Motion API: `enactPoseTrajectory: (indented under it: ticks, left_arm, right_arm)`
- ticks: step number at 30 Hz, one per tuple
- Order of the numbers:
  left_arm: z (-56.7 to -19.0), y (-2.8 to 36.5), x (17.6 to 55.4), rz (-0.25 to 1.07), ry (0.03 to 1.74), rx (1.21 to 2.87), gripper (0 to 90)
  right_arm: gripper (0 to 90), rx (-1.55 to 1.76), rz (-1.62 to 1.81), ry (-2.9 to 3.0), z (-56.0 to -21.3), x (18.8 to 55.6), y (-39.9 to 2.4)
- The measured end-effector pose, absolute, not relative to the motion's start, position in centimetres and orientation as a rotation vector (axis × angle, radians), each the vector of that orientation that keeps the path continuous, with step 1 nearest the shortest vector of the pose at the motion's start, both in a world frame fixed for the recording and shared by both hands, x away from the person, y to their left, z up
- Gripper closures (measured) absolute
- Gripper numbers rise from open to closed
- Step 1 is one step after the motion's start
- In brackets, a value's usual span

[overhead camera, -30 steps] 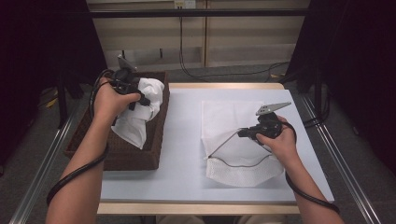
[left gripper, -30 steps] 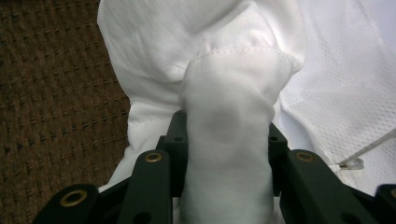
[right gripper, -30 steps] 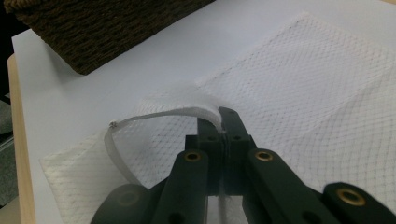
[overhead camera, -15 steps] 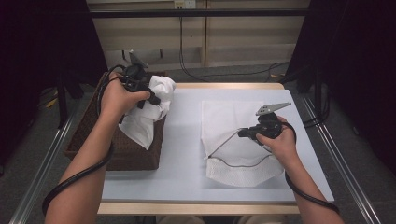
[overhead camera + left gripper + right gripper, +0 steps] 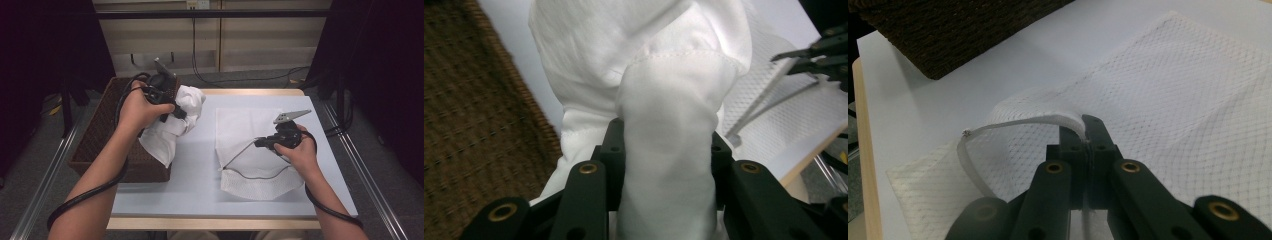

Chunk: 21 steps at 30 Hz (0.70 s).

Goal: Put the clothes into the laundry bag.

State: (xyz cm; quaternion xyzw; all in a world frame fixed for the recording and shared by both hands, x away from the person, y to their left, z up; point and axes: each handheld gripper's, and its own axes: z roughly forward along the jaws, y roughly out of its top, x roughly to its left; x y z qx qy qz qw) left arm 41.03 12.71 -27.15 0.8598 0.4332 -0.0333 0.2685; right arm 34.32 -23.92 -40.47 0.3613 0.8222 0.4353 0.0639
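Gripping a bunched white cotton garment [image 5: 176,125] with the left gripper [image 5: 172,107], its 2 black jaws pressing in on a thick soft roll of the cloth, as the left gripper view makes plain: smooth, matte fabric [image 5: 664,125] bulging above the jaws, a stitched hem curving across the fold. Hanging in the high view over the right-hand rim of a dark brown woven wicker basket [image 5: 100,145], rectangular and coarse in weave, with the lower tail of the garment drooping against the basket's wall and reaching over the edge of the pale blue-grey smooth tabletop [image 5: 195,185]. Lying flat on that tabletop, to the right of the basket and well apart from it, a white mesh laundry bag [image 5: 247,130], roughly rectangular, its fine diamond netting [image 5: 1188,90] crisp in the right gripper view. Pinching the bag's opening with the right gripper [image 5: 260,143], jaws fully together on a thin white ribbon-like edge band [image 5: 1048,121], lifting it into a low arch so that the mouth is gaping slightly above the lower layer. Resting low over the middle of the bag, the right hand [image 5: 295,150] wrapping the gripper's body, a grey 3-cornered plate [image 5: 291,116] standing above it. Trailing from each gripper, a black cable along the forearm.
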Motion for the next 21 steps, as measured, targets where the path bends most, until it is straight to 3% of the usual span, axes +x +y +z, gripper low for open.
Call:
enactPoseTrajectory:
  ticks: [21]
  left_arm:
    - [-28.8,8.4,38.2,-0.188,0.974,2.390,65.2]
  right_arm:
    - [89.4,1.106,1.278,2.472,-40.7,34.4,-23.8]
